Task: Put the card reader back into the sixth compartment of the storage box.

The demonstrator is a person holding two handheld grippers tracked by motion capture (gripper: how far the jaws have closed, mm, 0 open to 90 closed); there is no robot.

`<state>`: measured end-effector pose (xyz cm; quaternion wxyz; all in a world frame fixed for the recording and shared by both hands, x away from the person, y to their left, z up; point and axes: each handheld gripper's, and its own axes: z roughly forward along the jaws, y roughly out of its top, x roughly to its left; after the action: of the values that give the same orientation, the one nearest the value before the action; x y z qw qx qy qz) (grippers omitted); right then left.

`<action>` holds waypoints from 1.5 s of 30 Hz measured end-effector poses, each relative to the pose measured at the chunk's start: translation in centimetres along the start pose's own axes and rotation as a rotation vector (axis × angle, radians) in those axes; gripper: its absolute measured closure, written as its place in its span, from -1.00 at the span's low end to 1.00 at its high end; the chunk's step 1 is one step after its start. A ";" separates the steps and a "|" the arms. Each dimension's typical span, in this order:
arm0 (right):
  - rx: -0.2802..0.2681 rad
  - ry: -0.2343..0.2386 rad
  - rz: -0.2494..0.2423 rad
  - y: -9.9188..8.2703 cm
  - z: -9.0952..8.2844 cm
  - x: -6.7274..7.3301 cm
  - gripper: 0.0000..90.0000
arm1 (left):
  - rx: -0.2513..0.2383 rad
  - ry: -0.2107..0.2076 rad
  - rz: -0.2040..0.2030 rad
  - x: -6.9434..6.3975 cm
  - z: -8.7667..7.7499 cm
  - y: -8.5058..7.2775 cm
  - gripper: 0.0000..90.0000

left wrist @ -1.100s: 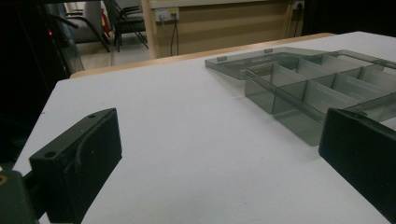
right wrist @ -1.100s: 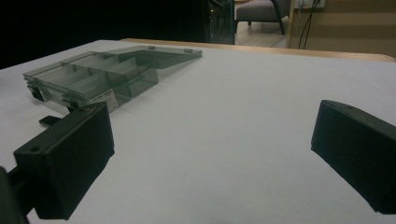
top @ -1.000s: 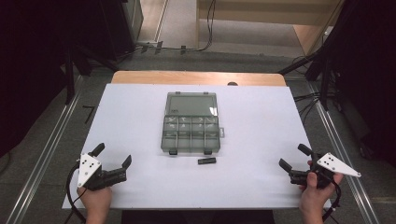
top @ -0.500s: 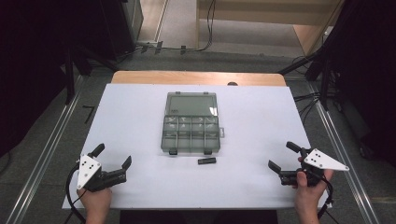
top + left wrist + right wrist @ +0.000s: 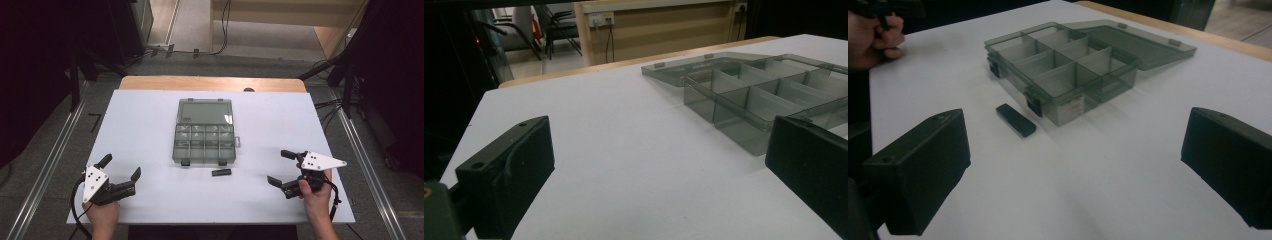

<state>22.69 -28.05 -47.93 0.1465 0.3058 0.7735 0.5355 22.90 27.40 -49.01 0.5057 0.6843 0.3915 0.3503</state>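
1. The white rectangular table (image 5: 150, 125) fills the centre of the high view; its wooden far edge shows along the top.
2. The smoky grey clear plastic compartment box (image 5: 204, 132) sits mid-frame, lid open flat toward the top; its contents are hard to make out.
3. The left gripper (image 5: 120, 175), lower left, has its jaws spread wide, holding nothing.
4. The right gripper (image 5: 282, 167), lower right, likewise gapes empty.
5. A small black flat bar (image 5: 221, 172) lies just below the box.
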 end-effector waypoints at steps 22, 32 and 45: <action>0.134 0.130 -0.079 2.8 4.8 1.3 -1.00 | -0.003 -0.006 -0.001 0.0 0.0 0.0 -1.00; 0.159 0.114 -0.107 3.7 6.4 2.0 -0.74 | -0.005 -0.009 -0.001 0.0 0.0 0.0 -1.00; 0.209 0.085 -0.160 4.5 8.1 2.8 -0.48 | -0.004 -0.009 -0.002 0.0 0.0 0.0 -1.00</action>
<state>26.41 -19.18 -46.66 0.1229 0.2338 0.8524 0.4512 22.91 27.44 -49.02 0.5092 0.6846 0.3890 0.3475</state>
